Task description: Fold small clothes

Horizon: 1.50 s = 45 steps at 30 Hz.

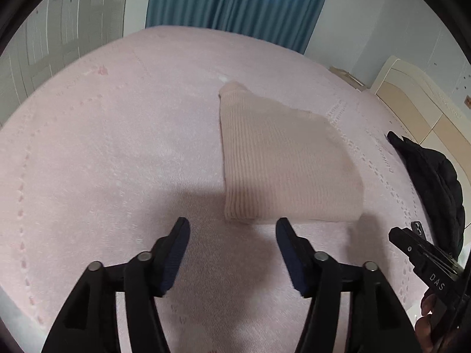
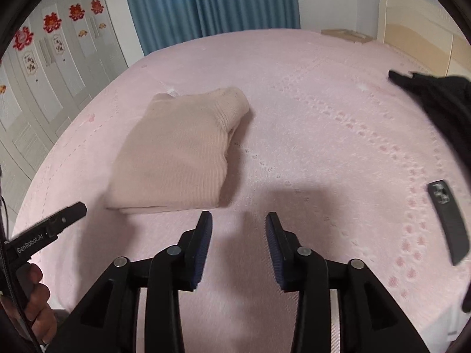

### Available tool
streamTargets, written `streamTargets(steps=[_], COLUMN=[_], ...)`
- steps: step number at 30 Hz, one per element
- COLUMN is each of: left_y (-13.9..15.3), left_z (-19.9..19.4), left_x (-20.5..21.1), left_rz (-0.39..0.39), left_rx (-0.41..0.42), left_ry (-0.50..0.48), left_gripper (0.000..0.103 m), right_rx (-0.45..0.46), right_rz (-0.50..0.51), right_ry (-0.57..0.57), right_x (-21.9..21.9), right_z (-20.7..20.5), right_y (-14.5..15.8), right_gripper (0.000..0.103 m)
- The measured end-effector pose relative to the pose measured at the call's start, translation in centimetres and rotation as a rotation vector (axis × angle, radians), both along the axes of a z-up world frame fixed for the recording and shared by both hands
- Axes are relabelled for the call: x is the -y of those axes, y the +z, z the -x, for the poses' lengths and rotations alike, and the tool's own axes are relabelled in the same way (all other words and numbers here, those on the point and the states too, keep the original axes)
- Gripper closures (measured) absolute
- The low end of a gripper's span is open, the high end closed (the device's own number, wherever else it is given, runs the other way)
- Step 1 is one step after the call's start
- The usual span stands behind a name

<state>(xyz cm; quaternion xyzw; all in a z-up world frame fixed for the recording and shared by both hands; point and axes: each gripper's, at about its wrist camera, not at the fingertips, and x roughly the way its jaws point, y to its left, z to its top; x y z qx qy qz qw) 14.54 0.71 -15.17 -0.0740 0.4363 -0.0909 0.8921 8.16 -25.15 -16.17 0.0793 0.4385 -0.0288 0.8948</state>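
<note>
Fingers (image 1: 181, 235) of left gripper (image 1: 232, 226) and right gripper (image 2: 239, 220) released over pink bed (image 2: 323, 135) — folded sweater (image 2: 179, 153) mid-bed, black garment (image 2: 441, 103), phone (image 2: 447, 220) toward right edge.

My left gripper (image 1: 232, 225) and my right gripper (image 2: 239, 219) are matt black plastic with dull metal pivot pins, and my finger pads (image 2: 203, 247) are dark blue, finely ribbed rubber. The folded sweater (image 1: 282, 158) is soft beige rib-knit cloth. The bedspread (image 1: 117, 135) is matt pink fabric with raised stitched dots. The black jacket (image 1: 435, 182) looks faintly shiny and quilted. The curtain (image 2: 206, 3) is pleated blue cloth. The headboard (image 2: 418, 38) is smooth, cream-painted wood.
</note>
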Motion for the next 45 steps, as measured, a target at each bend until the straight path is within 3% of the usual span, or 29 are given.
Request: streamTargets(steps=[6,8,11,22,45], left_y=[5.8,7.6,9.3,12.7,13.9], left_z=[3.6,4.7,6.1,9.9,11.5], left_x=[0.8,0.9,0.8,-0.1,0.1], left_rz=[-0.077,-0.099,-0.125,-0.152,-0.144], left_rx=[0.089,0.111,0.135,0.185,0.200], left_ry=[0.009,0.013,0.022,0.056,0.058], left_gripper=[0.025,0.022,0.018,0.013,0.013], right_rx=[0.043,0.065,0.109,0.138,0.149], right_rz=[0.011,0.028,0.042,0.052,0.064], right_ry=[0.012,0.008,0.007,-0.023,-0.025], right_x=[-1.0,-1.3,-1.3,-1.0,-1.5], right_z=[3.4,4.6,5.9,9.9,11.3], right_y=[4.6,6.1,8.2,12.4,13.3], right_gripper=[0.047,0.027,0.006,0.002,0.002])
